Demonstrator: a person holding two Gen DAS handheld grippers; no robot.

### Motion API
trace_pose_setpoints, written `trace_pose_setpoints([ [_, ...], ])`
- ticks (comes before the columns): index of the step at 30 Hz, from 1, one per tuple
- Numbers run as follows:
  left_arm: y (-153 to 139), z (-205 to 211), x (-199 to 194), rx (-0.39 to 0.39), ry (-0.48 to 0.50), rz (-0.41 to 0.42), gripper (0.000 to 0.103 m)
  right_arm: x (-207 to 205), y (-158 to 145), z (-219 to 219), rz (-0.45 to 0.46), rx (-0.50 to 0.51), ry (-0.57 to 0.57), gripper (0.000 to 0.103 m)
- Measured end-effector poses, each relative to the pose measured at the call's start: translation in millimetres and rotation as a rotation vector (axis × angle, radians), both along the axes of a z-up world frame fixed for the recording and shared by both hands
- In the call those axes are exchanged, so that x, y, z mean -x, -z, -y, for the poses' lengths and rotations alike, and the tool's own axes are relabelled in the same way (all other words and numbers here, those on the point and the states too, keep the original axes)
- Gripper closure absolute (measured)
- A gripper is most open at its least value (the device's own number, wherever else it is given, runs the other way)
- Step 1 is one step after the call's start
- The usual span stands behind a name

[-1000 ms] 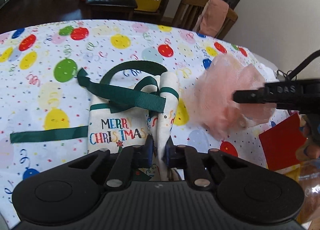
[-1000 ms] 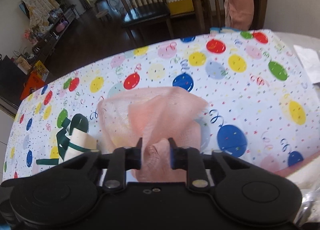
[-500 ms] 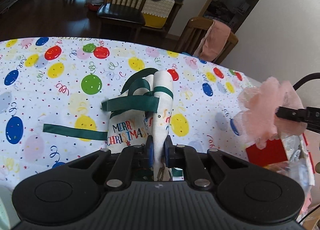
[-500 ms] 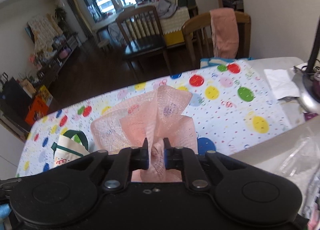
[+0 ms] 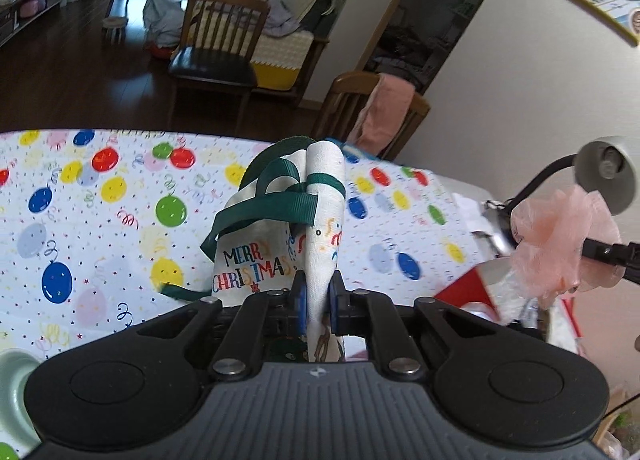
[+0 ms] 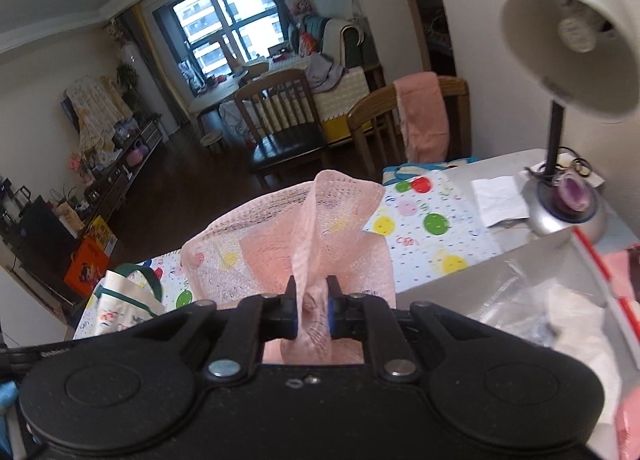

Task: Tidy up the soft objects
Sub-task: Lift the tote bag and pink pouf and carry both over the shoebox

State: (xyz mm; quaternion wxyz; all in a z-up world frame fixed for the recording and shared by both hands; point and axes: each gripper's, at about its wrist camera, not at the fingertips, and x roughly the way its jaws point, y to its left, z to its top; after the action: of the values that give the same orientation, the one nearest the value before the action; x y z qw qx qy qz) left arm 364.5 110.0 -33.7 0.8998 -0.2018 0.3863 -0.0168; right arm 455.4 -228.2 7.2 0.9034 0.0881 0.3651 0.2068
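My left gripper is shut on a white cloth bag printed "Merry Christmas" with green straps, and holds it lifted above the balloon-print tablecloth. My right gripper is shut on a pink mesh puff and holds it in the air to the right of the bag. The puff also shows at the right of the left wrist view. The bag also shows at the lower left of the right wrist view.
A grey desk lamp stands at the table's right end, close to the puff. Clear plastic bags and red paper lie below at the right. Two wooden chairs stand behind the table.
Both grippers have risen. The bag has come up off the table. The puff has moved up and to the right, toward the lamp.
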Motion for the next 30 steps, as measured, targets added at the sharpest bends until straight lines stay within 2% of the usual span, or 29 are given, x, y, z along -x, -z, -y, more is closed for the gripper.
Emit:
trace_pose_setpoints([
  [9, -63.9, 35.5, 21.6, 0.012, 0.104, 0.072, 0.093, 29.0, -16.1, 38.9, 0.031, -0.025, 0.041, 0.092],
  [15, -92.4, 75.7, 23.8, 0.025, 0.210, 0.113, 0.093, 37.8, -21.9, 67.9, 0.040, -0.022, 0.075, 0.092],
  [21, -107.3, 126.0, 12.9, 0.032, 0.310, 0.138, 0.093, 43.6, -19.3, 99.7, 0.041, -0.016, 0.130, 0.092],
  [30, -103.2, 213.2, -15.1, 0.064, 0.454, 0.144, 0.093, 49.3, -7.4, 145.8, 0.027, -0.012, 0.195, 0.092],
])
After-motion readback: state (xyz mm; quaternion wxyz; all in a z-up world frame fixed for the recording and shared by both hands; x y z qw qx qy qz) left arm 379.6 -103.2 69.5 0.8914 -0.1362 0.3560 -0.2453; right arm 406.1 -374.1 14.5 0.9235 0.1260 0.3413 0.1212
